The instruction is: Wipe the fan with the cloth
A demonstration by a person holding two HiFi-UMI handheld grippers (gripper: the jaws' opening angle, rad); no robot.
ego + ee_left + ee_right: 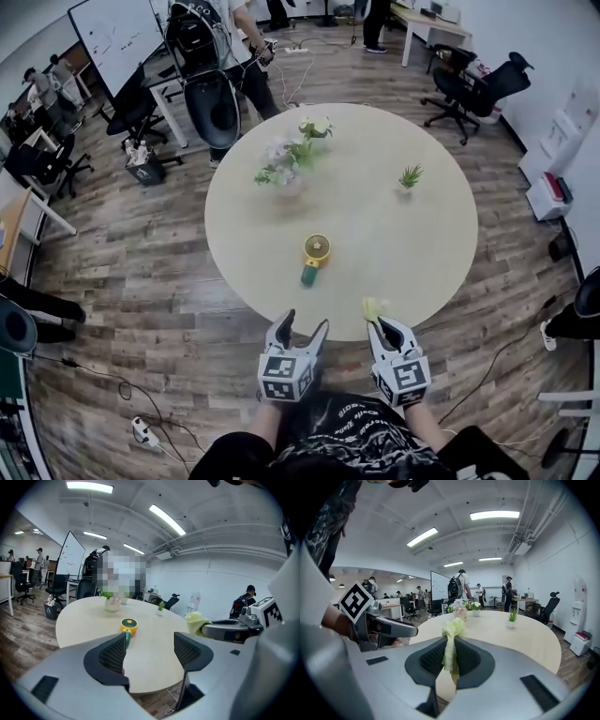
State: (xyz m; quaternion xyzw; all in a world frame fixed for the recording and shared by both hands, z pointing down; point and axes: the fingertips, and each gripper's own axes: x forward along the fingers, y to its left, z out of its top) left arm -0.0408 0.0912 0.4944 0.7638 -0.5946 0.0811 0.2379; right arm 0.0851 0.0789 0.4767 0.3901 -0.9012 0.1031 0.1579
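I see the round surface (pixel 427 234) in front of me, pale and wide. My left tool (pixel 304 324) hovers just outside its near edge, with the jaws apart and nothing between them; through the gap in the left gripper view I see only the bare surface. My right tool (pixel 387 327) is beside it at the same edge, clenched on the yellow-green cloth (pixel 374 307), which stands up from between the jaws. The fan (pixel 315 251) lies on the surface, between the middle and the near edge. Its yellow head is away from me and its green handle points to me. It is apart from both tools. A flower pot (pixel 286 175) stands toward the far left edge.
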